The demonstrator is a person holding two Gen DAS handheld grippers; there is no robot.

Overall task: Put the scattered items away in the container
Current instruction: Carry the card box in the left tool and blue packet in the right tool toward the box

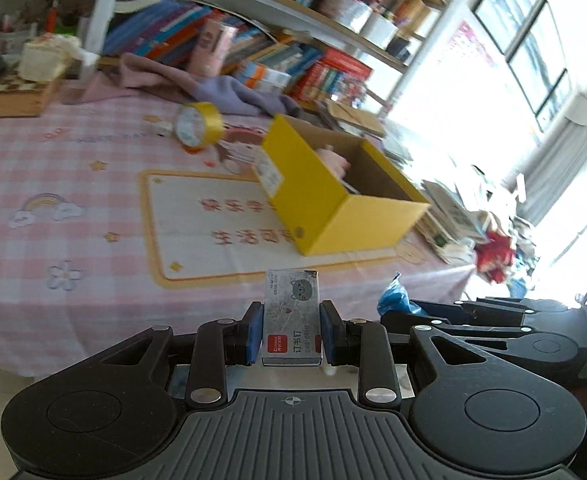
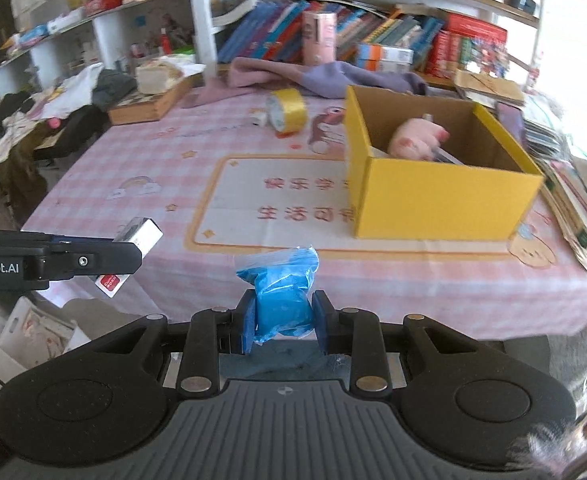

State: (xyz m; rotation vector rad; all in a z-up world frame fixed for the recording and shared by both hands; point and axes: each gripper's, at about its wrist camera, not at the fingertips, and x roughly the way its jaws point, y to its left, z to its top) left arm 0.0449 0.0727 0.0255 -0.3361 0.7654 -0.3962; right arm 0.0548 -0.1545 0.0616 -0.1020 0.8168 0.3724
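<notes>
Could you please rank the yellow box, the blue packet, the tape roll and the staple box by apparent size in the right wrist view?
1. yellow box
2. blue packet, in the right gripper and enlarged by nearness
3 and 4. tape roll and staple box, in the left gripper: too alike to rank.

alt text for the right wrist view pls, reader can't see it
The right gripper is shut on a blue plastic packet, above the near edge of a pink checked tablecloth. Ahead stands an open yellow box holding a pink toy; at left, the left gripper holds a staple box.
</notes>
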